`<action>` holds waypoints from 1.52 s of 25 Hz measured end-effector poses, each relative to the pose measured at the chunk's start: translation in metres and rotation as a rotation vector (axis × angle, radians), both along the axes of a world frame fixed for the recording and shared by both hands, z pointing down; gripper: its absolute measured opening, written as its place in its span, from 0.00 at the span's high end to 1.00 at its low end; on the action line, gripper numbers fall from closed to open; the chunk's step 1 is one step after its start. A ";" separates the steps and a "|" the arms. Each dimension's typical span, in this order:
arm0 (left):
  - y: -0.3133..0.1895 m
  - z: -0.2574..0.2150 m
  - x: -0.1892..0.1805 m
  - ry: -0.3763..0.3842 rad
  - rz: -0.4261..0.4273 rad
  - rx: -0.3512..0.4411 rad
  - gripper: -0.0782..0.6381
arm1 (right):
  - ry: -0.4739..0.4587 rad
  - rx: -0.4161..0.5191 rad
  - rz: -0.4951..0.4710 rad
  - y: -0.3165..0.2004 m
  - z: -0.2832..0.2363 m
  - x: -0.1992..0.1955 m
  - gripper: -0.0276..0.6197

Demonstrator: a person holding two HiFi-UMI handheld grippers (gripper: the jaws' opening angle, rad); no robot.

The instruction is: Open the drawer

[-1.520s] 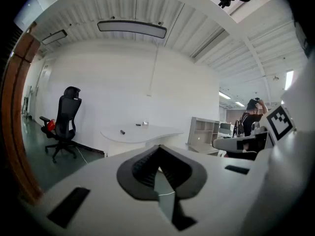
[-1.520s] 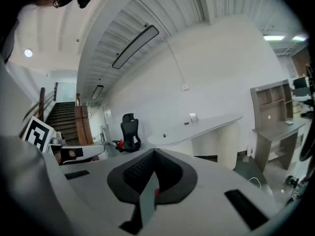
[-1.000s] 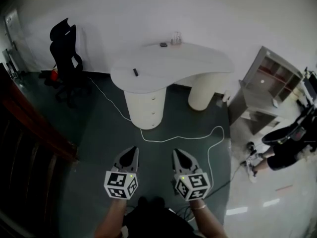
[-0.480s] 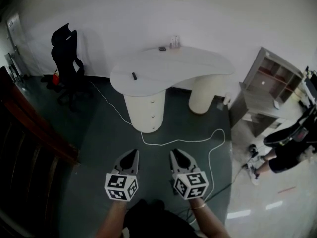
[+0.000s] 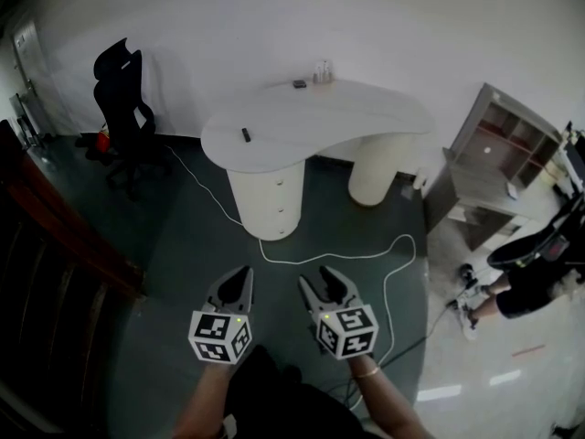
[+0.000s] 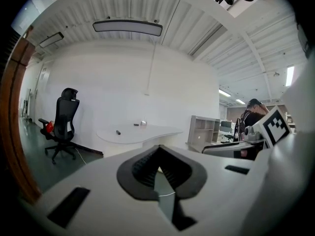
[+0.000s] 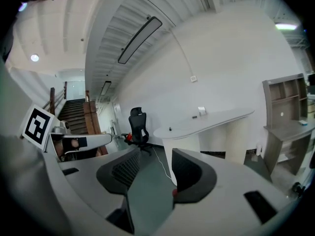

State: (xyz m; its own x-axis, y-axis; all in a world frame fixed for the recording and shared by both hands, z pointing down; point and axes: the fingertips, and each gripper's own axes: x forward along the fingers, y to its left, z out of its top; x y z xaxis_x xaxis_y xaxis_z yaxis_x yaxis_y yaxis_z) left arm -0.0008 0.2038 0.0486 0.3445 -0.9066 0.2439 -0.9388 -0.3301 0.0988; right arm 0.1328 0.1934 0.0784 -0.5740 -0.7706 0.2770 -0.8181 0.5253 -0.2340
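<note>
No progress is noted. The drawer (image 5: 278, 193), in the white desk (image 5: 311, 117) pedestal, is seen closed and well apart from both grippers. The left gripper (image 5: 241, 273) is held closed and empty. The right gripper (image 5: 316, 276) is being opened, with nothing between its jaws.

Floor (image 5: 183, 236) to desk (image 5: 311, 122) open, only white cable (image 5: 320, 259) across it; chair (image 5: 119, 108) well off L.

Nothing readable here tbh, no words or numbers. Just black-and-white square code patterns on the left marker cube (image 5: 219, 337) and right marker cube (image 5: 347, 330).
</note>
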 end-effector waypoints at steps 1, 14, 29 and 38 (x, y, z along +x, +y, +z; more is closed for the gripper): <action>-0.003 0.001 0.000 0.001 0.000 -0.003 0.89 | 0.006 -0.003 -0.003 -0.003 0.003 -0.001 0.68; -0.105 0.027 -0.038 -0.006 0.032 -0.057 0.89 | 0.057 -0.059 0.028 -0.103 0.029 -0.034 0.64; -0.246 0.063 -0.094 0.022 0.091 -0.141 0.89 | 0.101 -0.151 0.084 -0.249 0.061 -0.091 0.62; -0.278 0.126 -0.117 0.014 0.047 -0.204 0.89 | 0.149 -0.216 0.055 -0.294 0.136 -0.098 0.63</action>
